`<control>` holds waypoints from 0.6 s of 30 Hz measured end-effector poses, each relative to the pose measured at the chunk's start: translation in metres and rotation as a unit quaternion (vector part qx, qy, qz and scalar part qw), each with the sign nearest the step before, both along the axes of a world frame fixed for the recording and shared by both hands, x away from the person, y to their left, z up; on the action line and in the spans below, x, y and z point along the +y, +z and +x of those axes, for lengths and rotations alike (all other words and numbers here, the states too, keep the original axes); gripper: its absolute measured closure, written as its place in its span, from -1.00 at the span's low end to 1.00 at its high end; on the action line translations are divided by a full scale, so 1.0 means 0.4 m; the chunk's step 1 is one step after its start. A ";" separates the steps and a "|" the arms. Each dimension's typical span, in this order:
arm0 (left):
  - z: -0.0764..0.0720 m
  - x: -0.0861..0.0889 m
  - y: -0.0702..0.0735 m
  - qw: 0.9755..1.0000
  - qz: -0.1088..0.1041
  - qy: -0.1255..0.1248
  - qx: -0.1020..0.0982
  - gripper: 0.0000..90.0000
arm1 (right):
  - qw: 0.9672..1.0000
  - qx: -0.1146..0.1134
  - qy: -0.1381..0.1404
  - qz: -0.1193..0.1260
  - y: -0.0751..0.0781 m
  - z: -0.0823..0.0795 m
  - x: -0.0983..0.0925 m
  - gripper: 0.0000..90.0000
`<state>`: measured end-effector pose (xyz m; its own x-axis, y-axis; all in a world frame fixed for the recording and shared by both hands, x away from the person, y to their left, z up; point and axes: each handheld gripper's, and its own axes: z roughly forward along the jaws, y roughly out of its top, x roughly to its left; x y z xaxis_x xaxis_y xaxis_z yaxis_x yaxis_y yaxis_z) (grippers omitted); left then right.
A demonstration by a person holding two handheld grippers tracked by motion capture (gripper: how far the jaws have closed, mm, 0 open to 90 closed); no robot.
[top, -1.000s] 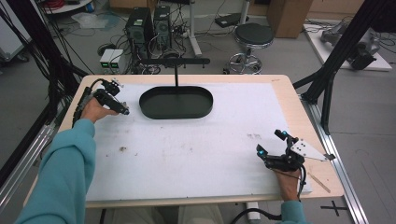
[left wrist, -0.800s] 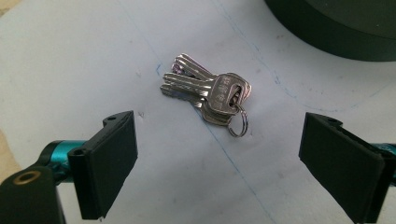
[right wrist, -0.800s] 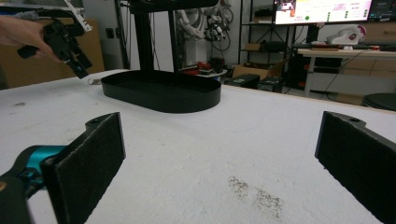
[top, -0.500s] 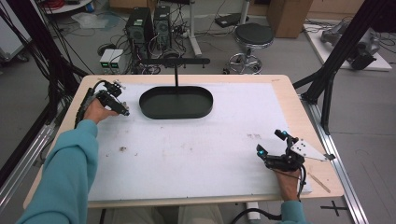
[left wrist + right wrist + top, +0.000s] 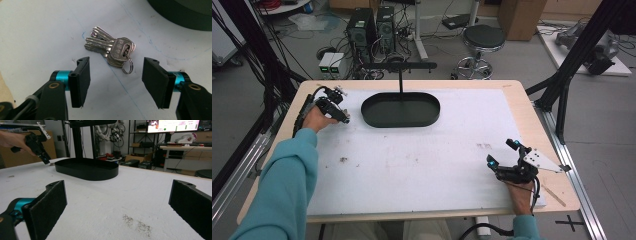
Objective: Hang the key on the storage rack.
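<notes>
The bunch of keys point(image 5: 111, 51) is lying flat on the white mat of the tabletop point(image 5: 422, 155), just left of the black oval tray point(image 5: 400, 109) as the high view has it, near the tray's left end but not touching it. In the left tool's view the keys are fanning out w/ blades pointing up-left, heads stacked, and the split ring point(image 5: 128, 67) is sitting at the lower right of the bunch, nearest the jaws. A thin blue line drawn on the mat is running under the bunch.

The left tool point(image 5: 116, 75) is hovering right over the keys, also just left of the tray, tilted down toward the mat. Its jaws have just been closing, but they're standing apart w/ a clear gap; the pads aren't pressing on anything. The ring is lying just beyond the gap and the rest of the bunch a bit past the tips, so it's released, nothing grasped.

The right tool point(image 5: 507, 162) is resting near the tabletop's front right corner, well apart from the tray, on the tray's far side from the keys. Its jaws are standing wide, released, w/ bare mat and a faint brown smudge point(image 5: 137, 223) between them. In its view the tray is sitting ahead, w/ the left tool point(image 5: 45, 160) at the tray's left end.
</notes>
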<state>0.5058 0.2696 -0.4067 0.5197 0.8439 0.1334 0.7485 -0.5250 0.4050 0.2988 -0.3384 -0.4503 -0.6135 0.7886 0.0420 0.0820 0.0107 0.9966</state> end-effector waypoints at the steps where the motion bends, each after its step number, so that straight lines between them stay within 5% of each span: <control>1: 0.000 0.000 0.000 1.000 0.000 0.002 0.000 -0.01 | 1.000 -0.002 0.000 -0.002 0.000 0.000 0.000 -0.98; 18: 0.001 -0.007 -0.006 1.000 0.004 -0.009 0.007 0.37 | 1.000 0.000 -0.001 -0.002 0.000 0.000 0.000 -0.98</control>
<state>0.5063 0.2668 -0.4091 0.5360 0.8338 0.1322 0.7446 -0.5407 0.3913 0.2988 -0.3383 -0.4502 -0.6117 0.7901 0.0392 0.0817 0.0138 0.9966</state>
